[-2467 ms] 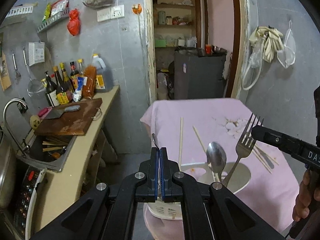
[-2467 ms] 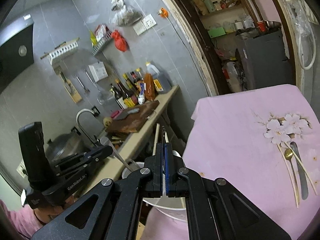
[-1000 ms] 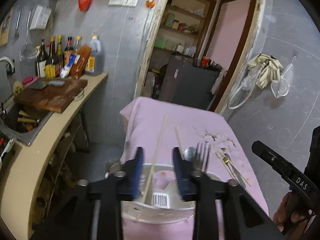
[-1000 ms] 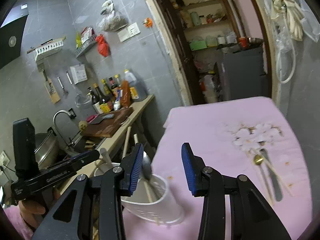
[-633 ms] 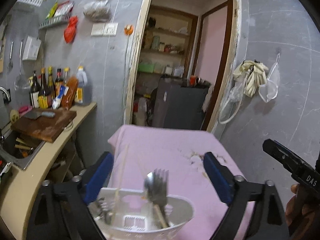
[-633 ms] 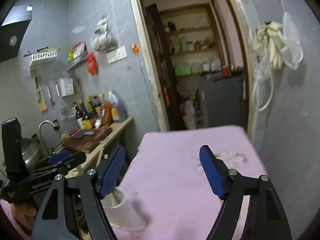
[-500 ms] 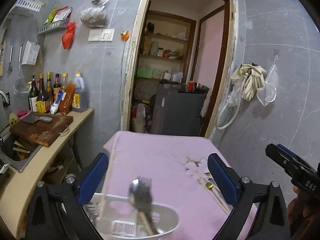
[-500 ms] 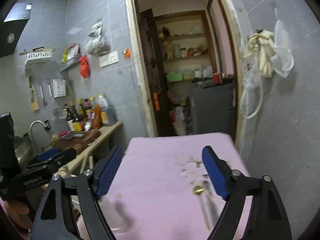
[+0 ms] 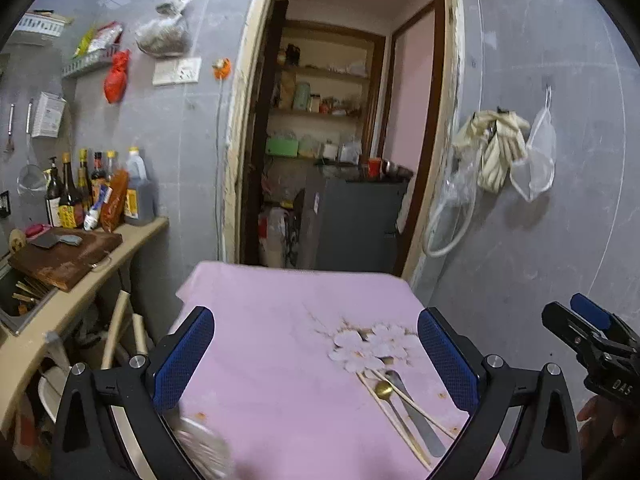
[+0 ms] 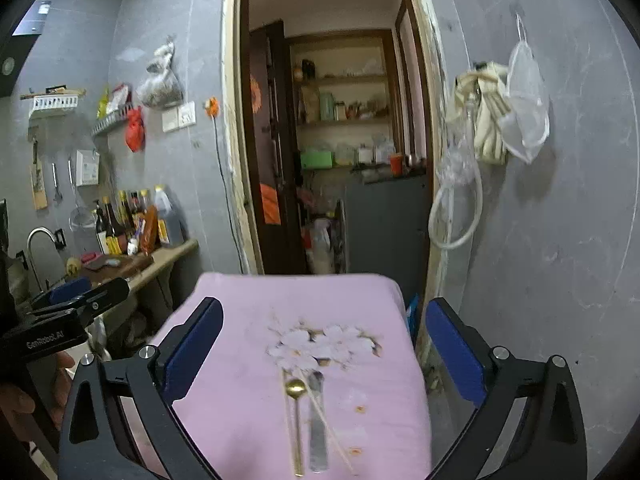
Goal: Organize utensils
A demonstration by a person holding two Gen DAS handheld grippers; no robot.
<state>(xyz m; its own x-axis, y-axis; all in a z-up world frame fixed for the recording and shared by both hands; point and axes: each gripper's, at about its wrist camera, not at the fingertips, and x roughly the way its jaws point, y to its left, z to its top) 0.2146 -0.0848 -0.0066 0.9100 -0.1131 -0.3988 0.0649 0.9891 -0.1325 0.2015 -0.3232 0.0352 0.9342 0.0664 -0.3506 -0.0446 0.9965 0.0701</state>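
A gold spoon [image 10: 296, 390], a metal knife [image 10: 318, 432] and a pair of chopsticks [image 10: 332, 434] lie on the pink tablecloth [image 10: 248, 380] just below its flower print. They also show in the left wrist view, spoon [image 9: 384, 389] and knife [image 9: 420, 424]. My right gripper [image 10: 324, 352] is wide open and empty above them. My left gripper [image 9: 316, 356] is wide open and empty over the cloth. A blurred white utensil holder [image 9: 204, 446] sits at the lower left edge of the left wrist view.
A kitchen counter [image 9: 80, 280] with a cutting board [image 9: 64, 256], bottles [image 9: 92, 192] and a sink runs along the left. A doorway [image 9: 340, 160] opens behind the table. A grey wall with hanging bags [image 10: 504, 120] stands to the right.
Both grippers opened wide, letting go of the utensils left in the holder, and drew back and up. The holder has slid out toward the lower left edge of view.
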